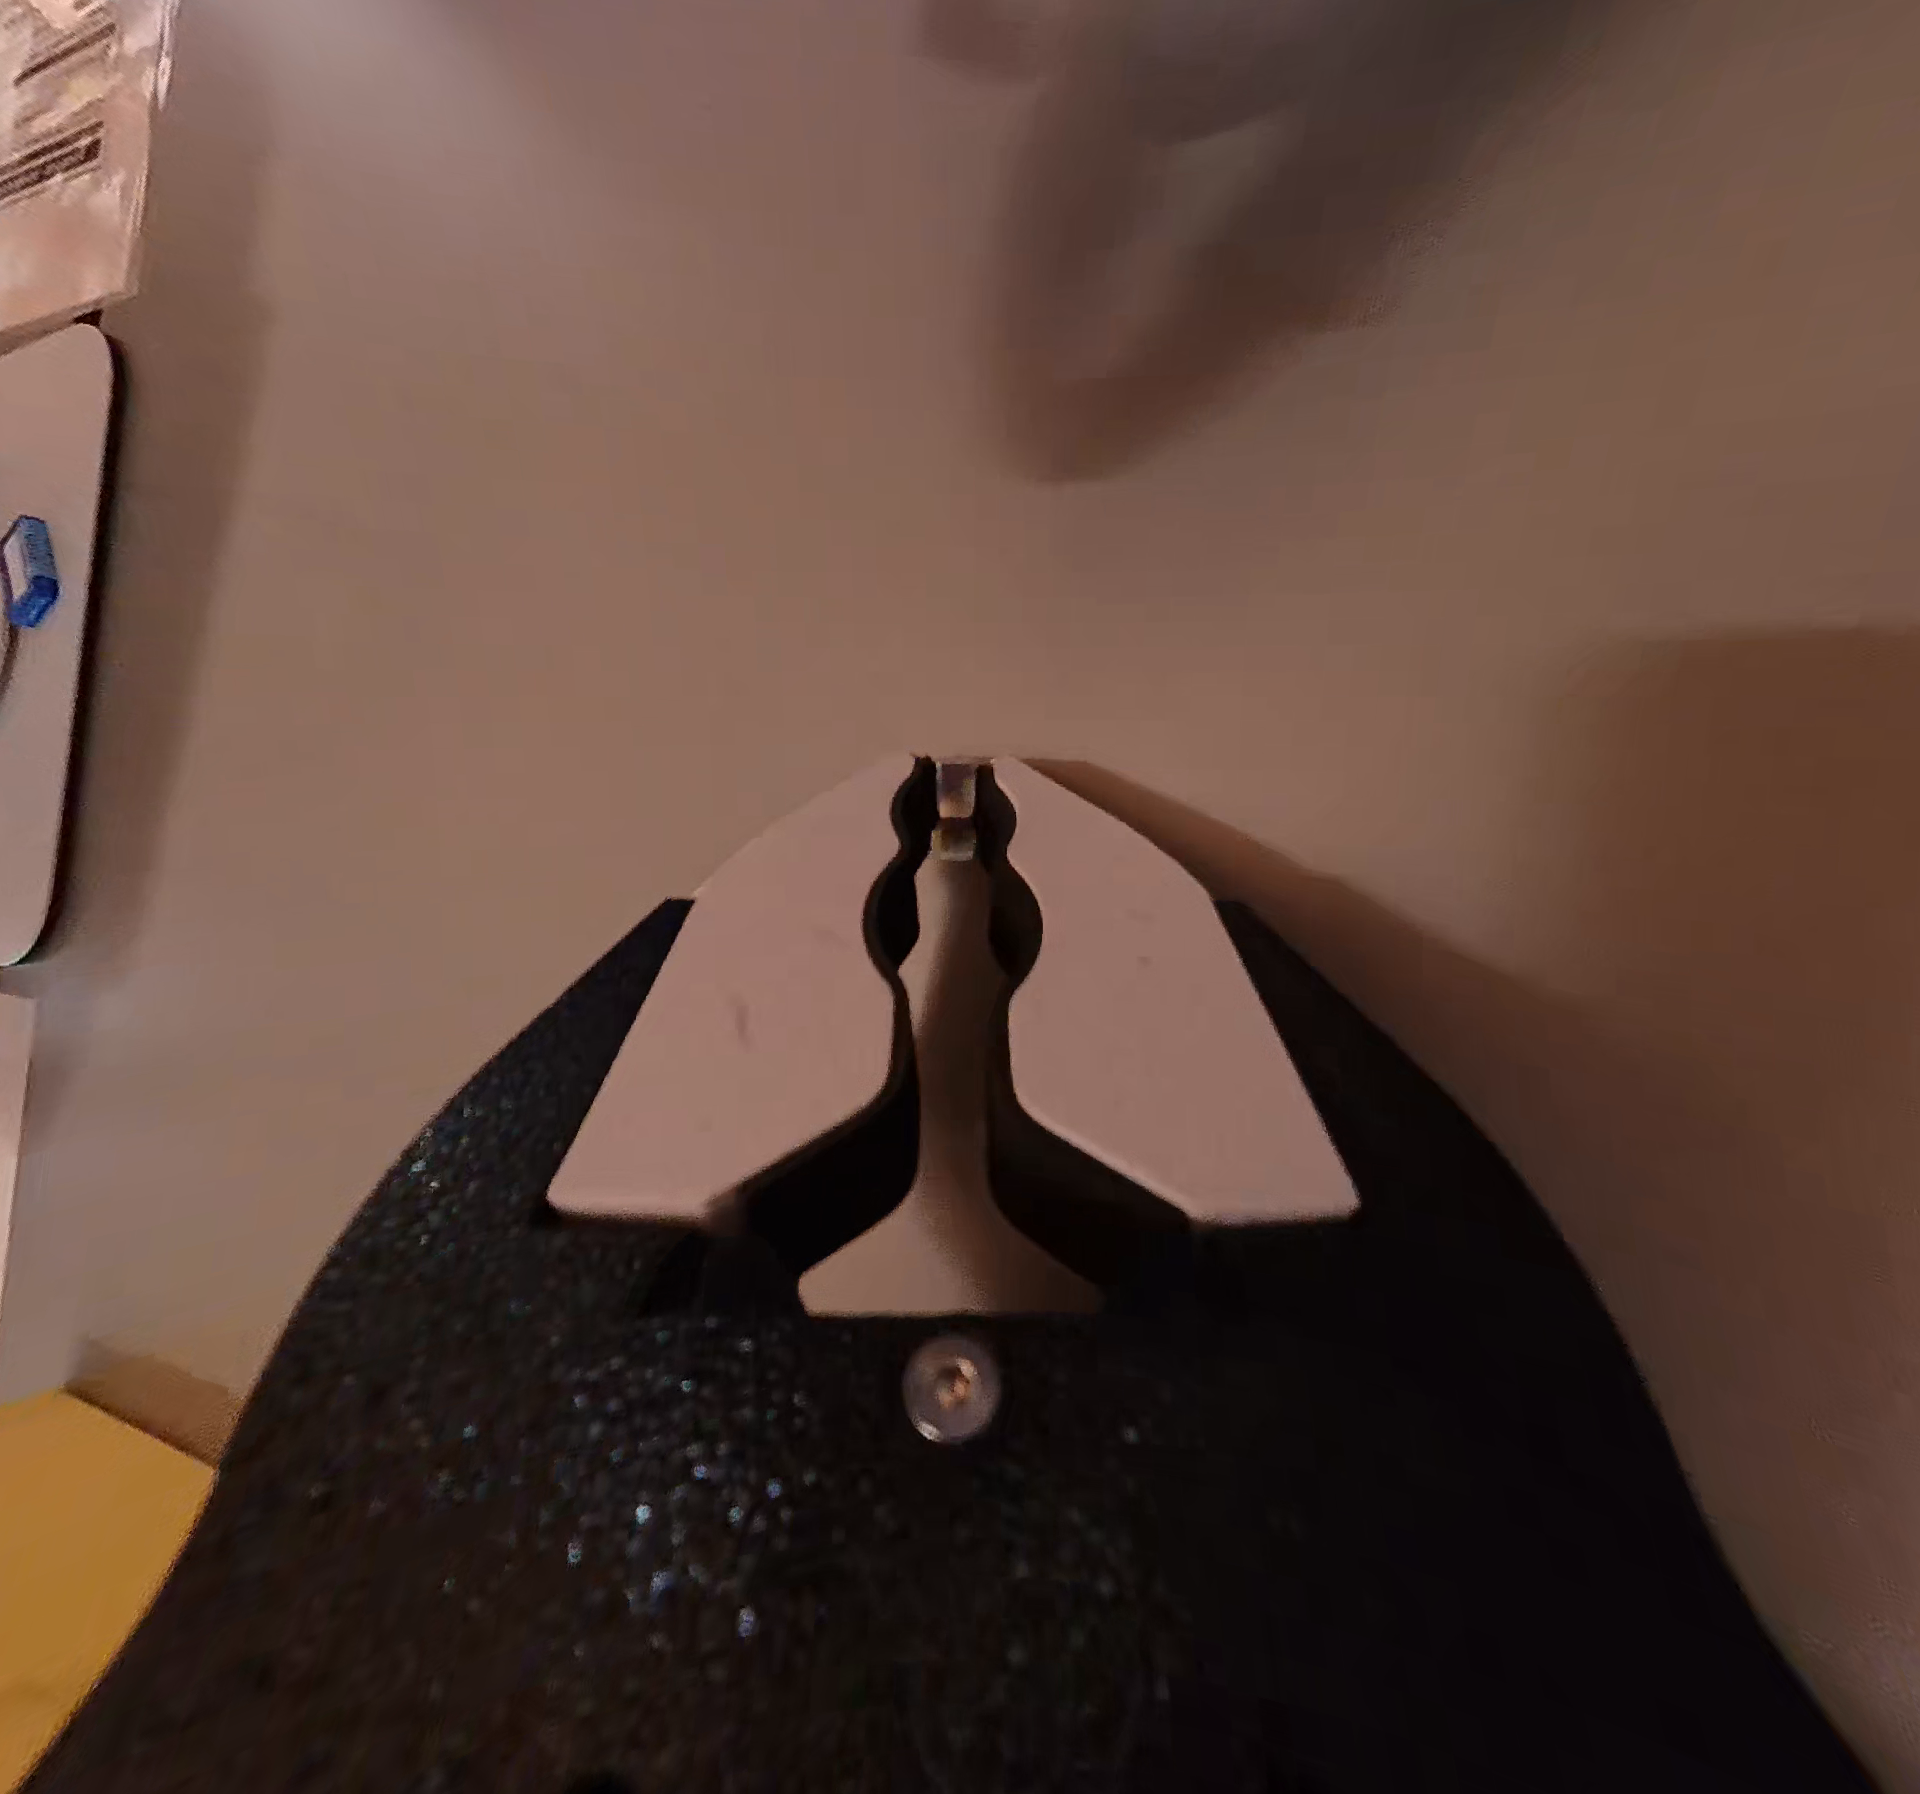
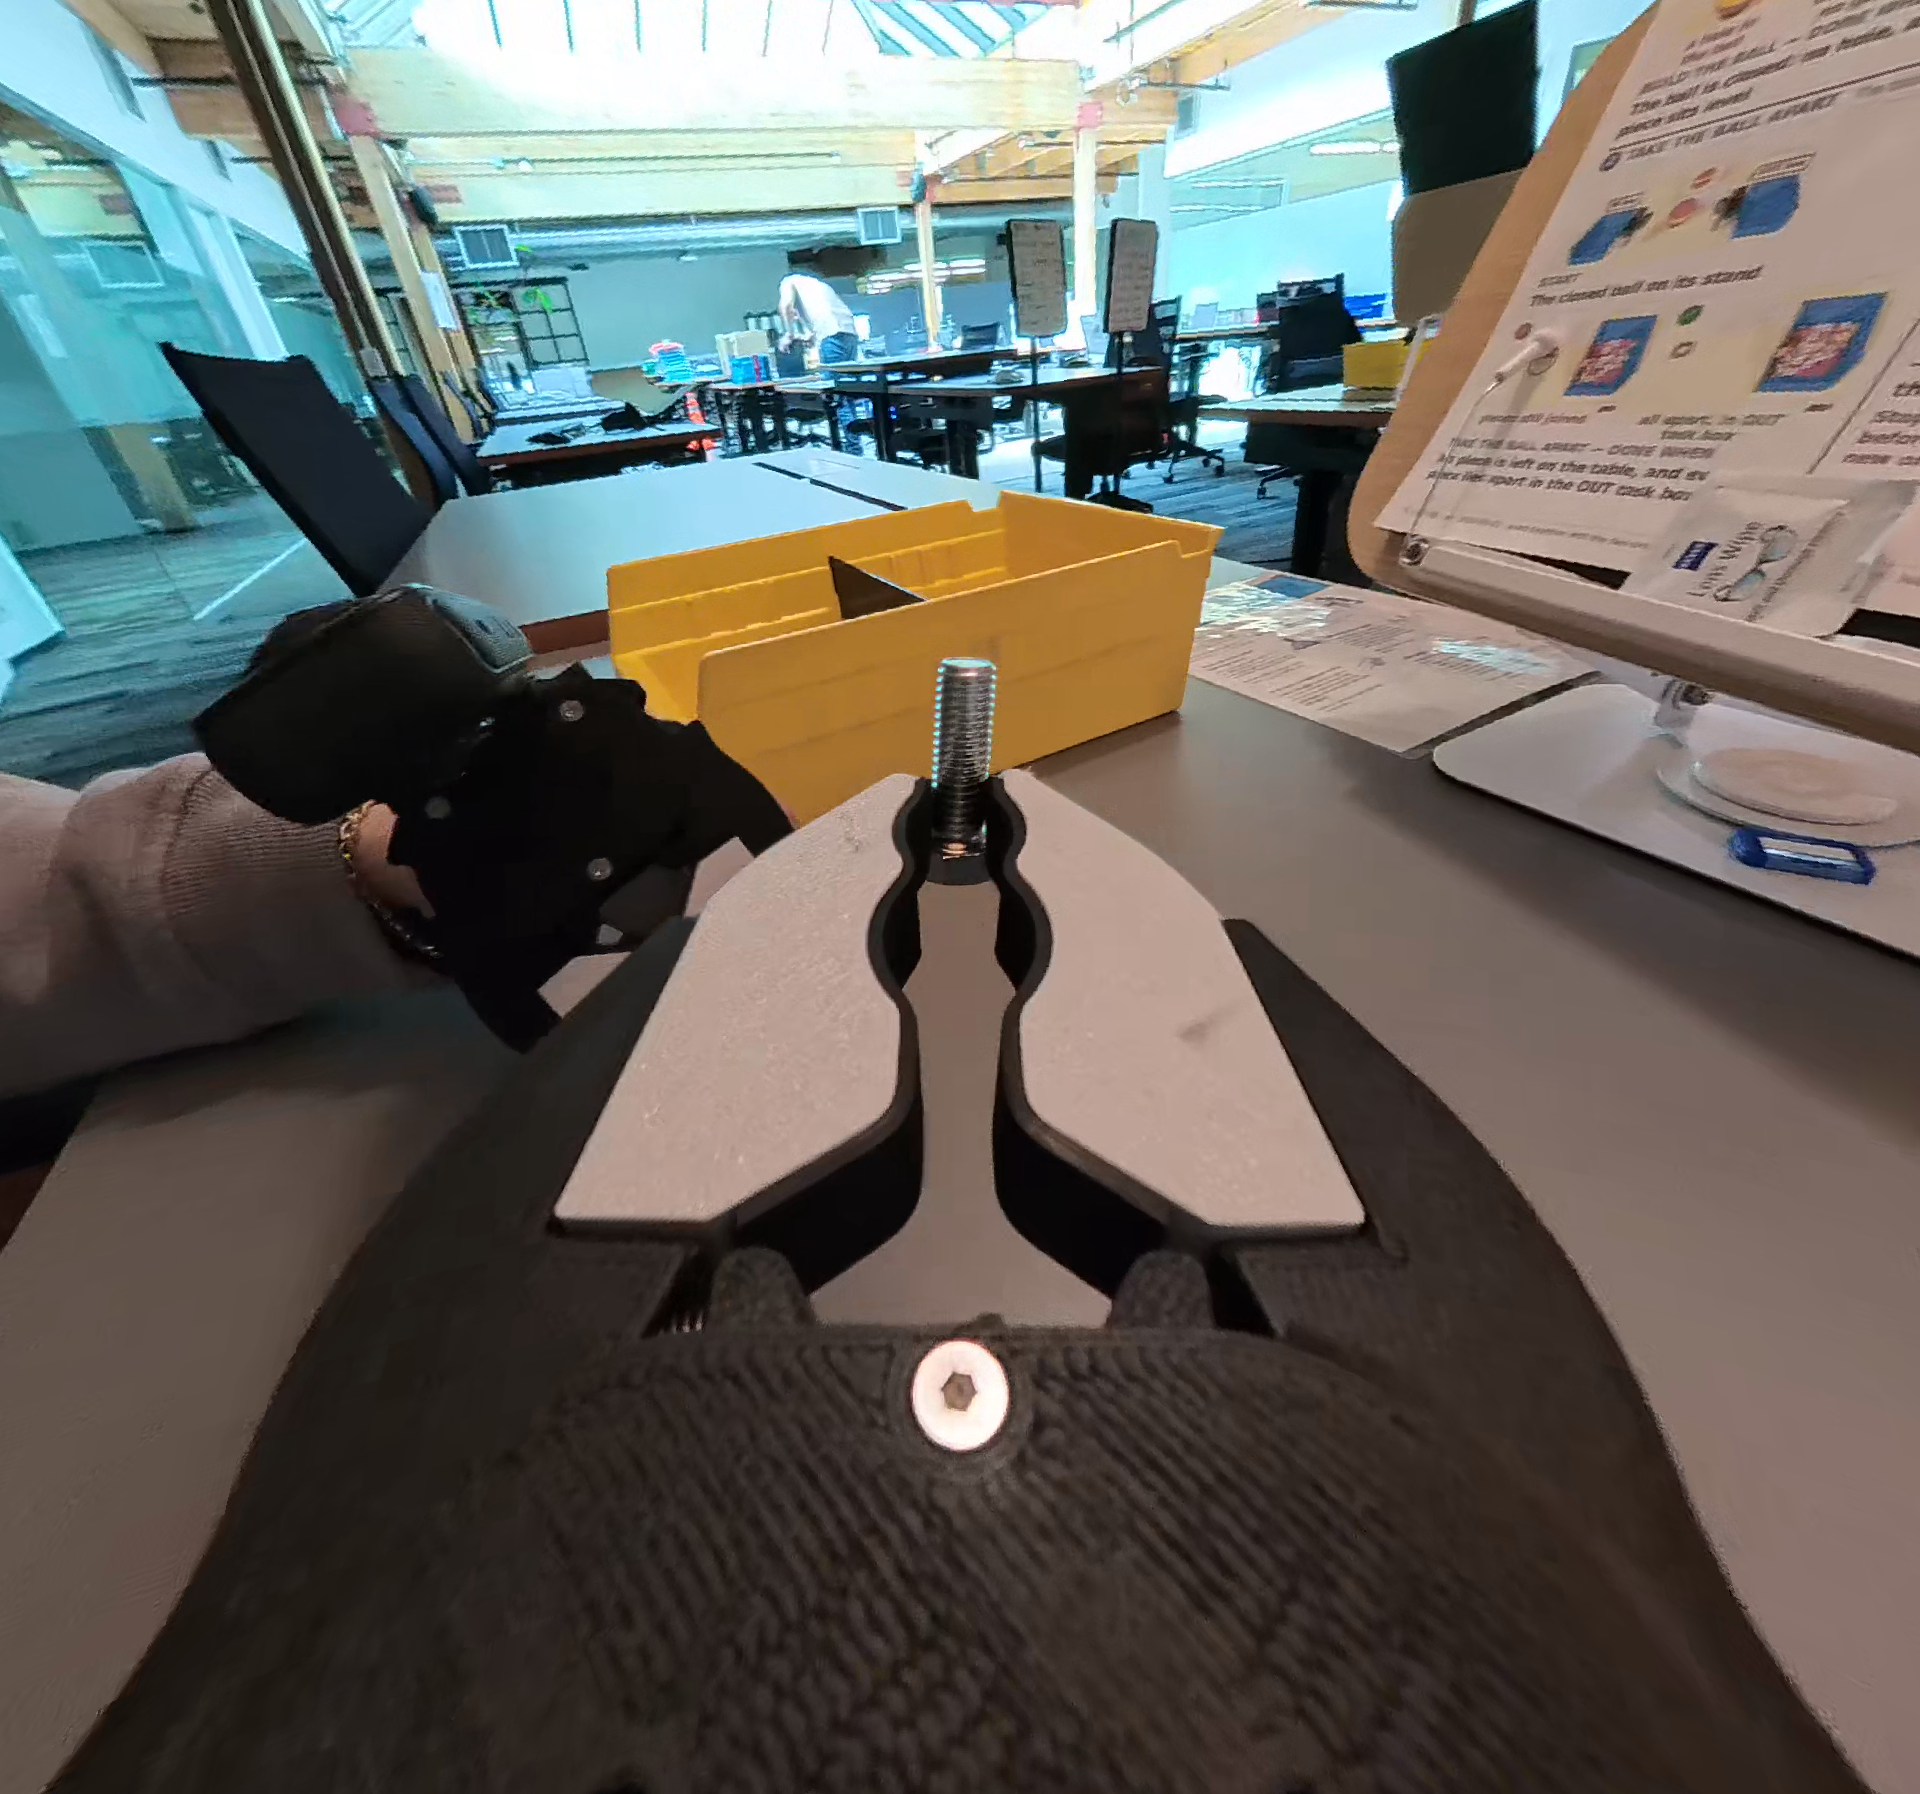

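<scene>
At the far left of the right wrist view, a sleeved arm [image 2: 135,913] lay on the grey surface [image 2: 1455,1069], its hand around the black left gripper [image 2: 499,809], whose tips were hidden there. In its own view, the left gripper [image 1: 956,799] pointed close down at the pale surface [image 1: 623,497]; its jaws stood almost together, with a small metallic piece [image 1: 955,794] seated between the tips, though whether they pressed on it could not be told. A white board [image 1: 42,643] with a small blue item [image 1: 26,586] on it lay at that view's left edge.

Just beyond the left gripper stood a yellow bin [image 2: 935,622] with a dark divider [image 2: 862,591] inside. In front of the bin, the right gripper [image 2: 961,825] had its jaws closed on a silver threaded bolt [image 2: 964,726], which stood upright with its thread rising clear above the tips. Farther right lay a printed sheet [image 2: 1382,648], then a stand holding an instruction page [image 2: 1662,290], with a blue tag [image 2: 1803,856] on its white base [image 2: 1558,778].
</scene>
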A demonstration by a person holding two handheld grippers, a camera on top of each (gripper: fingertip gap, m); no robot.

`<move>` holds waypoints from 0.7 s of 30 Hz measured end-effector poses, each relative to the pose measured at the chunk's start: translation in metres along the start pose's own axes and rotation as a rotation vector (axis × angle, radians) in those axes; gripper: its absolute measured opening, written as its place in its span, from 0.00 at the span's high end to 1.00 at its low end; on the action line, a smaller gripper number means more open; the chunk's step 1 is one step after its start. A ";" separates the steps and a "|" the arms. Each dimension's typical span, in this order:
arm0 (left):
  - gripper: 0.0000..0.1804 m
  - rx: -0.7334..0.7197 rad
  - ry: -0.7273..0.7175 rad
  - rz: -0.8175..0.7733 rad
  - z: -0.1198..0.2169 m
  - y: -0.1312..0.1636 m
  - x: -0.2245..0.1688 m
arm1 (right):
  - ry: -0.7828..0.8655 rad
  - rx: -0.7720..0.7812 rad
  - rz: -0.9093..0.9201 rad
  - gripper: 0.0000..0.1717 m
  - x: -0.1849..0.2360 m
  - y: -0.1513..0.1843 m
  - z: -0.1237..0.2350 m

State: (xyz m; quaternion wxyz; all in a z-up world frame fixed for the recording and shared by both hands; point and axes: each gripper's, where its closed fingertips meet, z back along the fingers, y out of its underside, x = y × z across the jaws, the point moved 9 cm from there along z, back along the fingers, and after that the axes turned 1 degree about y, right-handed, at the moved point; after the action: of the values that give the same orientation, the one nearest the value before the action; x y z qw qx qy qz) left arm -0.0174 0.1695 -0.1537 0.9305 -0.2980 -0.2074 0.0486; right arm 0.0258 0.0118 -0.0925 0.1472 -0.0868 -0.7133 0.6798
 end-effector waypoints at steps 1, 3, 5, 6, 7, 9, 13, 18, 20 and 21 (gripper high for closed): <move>0.96 -0.001 0.005 0.005 0.000 0.000 0.000 | -0.004 0.000 -0.008 0.95 0.000 0.000 0.000; 0.96 0.004 0.016 0.015 0.000 0.001 0.001 | -0.030 0.011 -0.015 0.95 0.001 0.001 -0.001; 0.96 0.008 0.020 0.019 0.001 0.001 0.002 | -0.031 0.011 -0.012 0.95 0.002 0.001 -0.002; 0.95 0.008 0.019 0.023 0.002 0.001 0.002 | -0.031 0.008 -0.010 0.95 0.002 0.001 -0.003; 0.93 0.004 0.018 0.029 0.003 0.001 0.002 | -0.024 0.000 -0.004 0.95 0.002 0.000 -0.002; 0.86 -0.020 0.024 0.049 0.006 0.001 0.003 | -0.026 -0.009 0.008 0.95 0.003 -0.002 -0.002; 0.85 -0.056 0.043 0.122 0.012 0.004 0.005 | -0.014 -0.018 0.011 0.95 0.003 -0.003 -0.001; 0.91 -0.087 0.058 0.255 0.018 0.005 0.010 | -0.012 -0.019 0.003 0.95 0.002 -0.003 0.000; 0.94 -0.105 0.076 0.256 0.017 0.005 0.008 | -0.018 -0.022 -0.003 0.95 0.002 -0.003 0.000; 0.95 -0.086 0.076 0.254 0.015 0.006 0.008 | -0.024 -0.020 -0.006 0.95 0.002 -0.003 -0.001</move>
State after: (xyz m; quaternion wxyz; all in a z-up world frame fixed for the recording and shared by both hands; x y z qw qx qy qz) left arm -0.0165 0.1836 -0.1434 0.9103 -0.3631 -0.1347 0.1458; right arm 0.0243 0.0129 -0.0894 0.1399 -0.0780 -0.7218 0.6733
